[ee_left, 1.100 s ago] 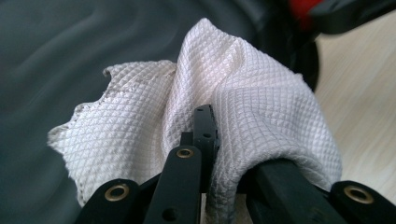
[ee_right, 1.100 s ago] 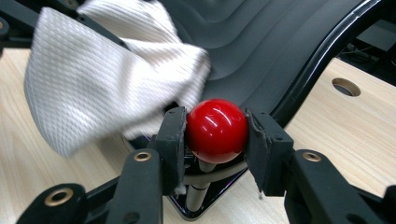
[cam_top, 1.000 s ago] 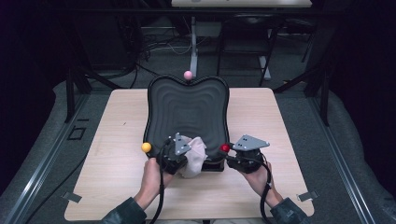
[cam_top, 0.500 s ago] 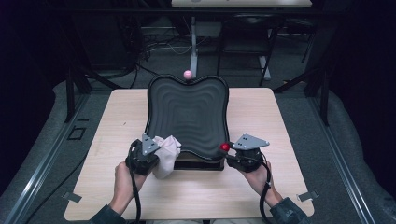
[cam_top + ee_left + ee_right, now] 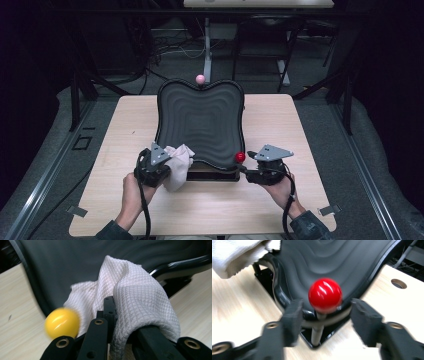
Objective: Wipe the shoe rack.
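No legible text or labels

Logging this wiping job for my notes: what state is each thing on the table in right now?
Left claw: shut on the white cloth.
White cloth: bunched, draped over the claw, at the black tray's near left corner.
Right claw: open, jaws just opened, apart on either side of the red knob.
Red knob: upright on its stem, untouched.
Yellow knob: blurred, beside the cloth.

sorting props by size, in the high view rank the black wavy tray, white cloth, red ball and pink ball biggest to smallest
1. black wavy tray
2. white cloth
3. red ball and pink ball: they look about alike, and the pink one sits farther from the camera, so no ranking between them.
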A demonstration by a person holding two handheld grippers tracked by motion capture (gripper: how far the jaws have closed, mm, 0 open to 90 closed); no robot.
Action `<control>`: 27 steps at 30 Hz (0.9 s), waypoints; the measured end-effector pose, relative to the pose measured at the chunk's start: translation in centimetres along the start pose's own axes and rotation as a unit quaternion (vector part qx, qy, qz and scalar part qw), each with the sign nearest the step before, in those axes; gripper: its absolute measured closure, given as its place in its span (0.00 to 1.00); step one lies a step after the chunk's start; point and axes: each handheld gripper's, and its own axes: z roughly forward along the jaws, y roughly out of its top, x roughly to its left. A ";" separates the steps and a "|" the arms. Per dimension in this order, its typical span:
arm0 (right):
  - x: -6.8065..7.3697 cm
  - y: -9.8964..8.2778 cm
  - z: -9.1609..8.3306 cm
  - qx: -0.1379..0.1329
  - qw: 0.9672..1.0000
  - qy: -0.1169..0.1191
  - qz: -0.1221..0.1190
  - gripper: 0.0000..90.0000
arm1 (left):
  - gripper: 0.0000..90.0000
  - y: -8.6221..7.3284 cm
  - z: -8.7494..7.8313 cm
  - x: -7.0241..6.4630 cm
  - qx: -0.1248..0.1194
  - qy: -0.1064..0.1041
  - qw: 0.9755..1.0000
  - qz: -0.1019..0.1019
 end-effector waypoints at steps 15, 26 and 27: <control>-2.9 -3.9 -0.6 0.044 0.998 -0.003 0.036 0.12 | 0.94 7.6 3.3 -7.1 -0.043 -0.073 0.992 0.088; -2.6 -4.0 0.1 0.059 0.998 0.005 0.032 0.12 | 0.91 10.9 5.2 -10.4 -0.042 -0.097 0.985 0.140; -2.6 -4.1 0.1 0.057 0.998 0.006 0.034 0.12 | 0.91 10.8 5.6 -10.5 -0.035 -0.098 0.985 0.141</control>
